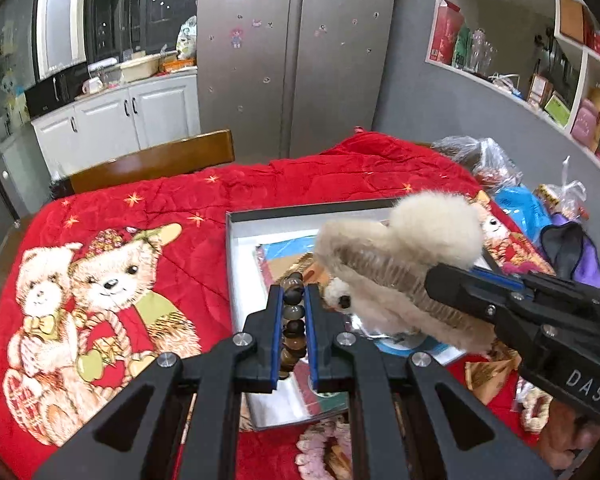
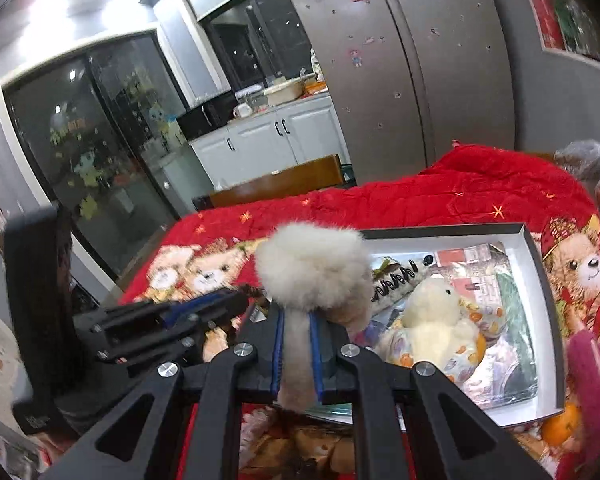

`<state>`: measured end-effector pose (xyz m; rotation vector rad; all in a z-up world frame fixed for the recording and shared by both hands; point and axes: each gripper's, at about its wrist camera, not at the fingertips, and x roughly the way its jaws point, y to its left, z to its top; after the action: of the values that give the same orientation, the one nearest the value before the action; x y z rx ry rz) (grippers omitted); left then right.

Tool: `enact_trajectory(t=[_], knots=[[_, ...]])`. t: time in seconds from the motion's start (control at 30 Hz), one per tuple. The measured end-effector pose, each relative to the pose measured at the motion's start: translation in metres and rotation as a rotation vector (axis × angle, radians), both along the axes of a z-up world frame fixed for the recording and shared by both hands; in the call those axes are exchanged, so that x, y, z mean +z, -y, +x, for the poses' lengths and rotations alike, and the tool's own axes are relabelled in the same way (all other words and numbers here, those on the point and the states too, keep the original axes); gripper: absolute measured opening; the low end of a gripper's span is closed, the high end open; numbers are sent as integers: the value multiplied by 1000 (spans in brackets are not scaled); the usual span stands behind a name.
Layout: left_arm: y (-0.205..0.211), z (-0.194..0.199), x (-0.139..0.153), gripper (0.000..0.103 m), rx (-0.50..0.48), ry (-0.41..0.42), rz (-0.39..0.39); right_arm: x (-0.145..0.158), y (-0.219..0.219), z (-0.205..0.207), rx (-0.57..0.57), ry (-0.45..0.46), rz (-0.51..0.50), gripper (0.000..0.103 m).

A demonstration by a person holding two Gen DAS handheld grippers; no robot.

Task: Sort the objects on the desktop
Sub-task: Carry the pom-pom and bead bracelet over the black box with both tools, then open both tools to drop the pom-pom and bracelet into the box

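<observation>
My left gripper (image 1: 293, 304) is shut on a brown bead bracelet (image 1: 292, 320) and holds it over the near left part of a shallow white box (image 1: 236, 264). My right gripper (image 2: 299, 320) is shut on a fluffy beige earmuff headband (image 2: 314, 268); in the left wrist view this headband (image 1: 404, 256) hangs over the box, with the right gripper (image 1: 452, 280) coming in from the right. In the box lie a cream plush toy (image 2: 436, 320), a hair clip (image 2: 396, 276) and flat packets (image 2: 512, 320). The left gripper (image 2: 220, 308) shows at left in the right wrist view.
A red quilt with bear prints (image 1: 112, 280) covers the table. Plastic bags (image 1: 484, 160) and a purple pouch (image 1: 568, 248) lie at the far right. A magenta glove (image 2: 596, 368) and an orange (image 2: 560, 424) lie right of the box. A wooden chair back (image 1: 152, 164) stands behind the table.
</observation>
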<state>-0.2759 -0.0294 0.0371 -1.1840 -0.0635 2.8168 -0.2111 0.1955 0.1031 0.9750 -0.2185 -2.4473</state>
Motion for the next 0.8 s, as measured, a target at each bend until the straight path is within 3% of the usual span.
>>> enact_trajectory(t=[0.6,0.67,0.7,0.73,0.77,0.8], knots=[[-1,-2,-5,11,-8,23,2,-30,-4,-12,-11,102,7,12],[3,-3,-4,11,-22,28,17,-33,-2,-13,-1,116,6,16],[4,-3,-4,14,-27,32,17,-33,-2,-14,8,129,-14,22],[5,-3,-3,18,-30,36,10,-33,-2,-15,11,140,-29,49],[6,-2,-2,39,-27,33,2,-31,-3,-15,4,146,-36,74],[7,-1,1,70,-20,23,-7,-28,-5,-14,-13,130,-40,78]])
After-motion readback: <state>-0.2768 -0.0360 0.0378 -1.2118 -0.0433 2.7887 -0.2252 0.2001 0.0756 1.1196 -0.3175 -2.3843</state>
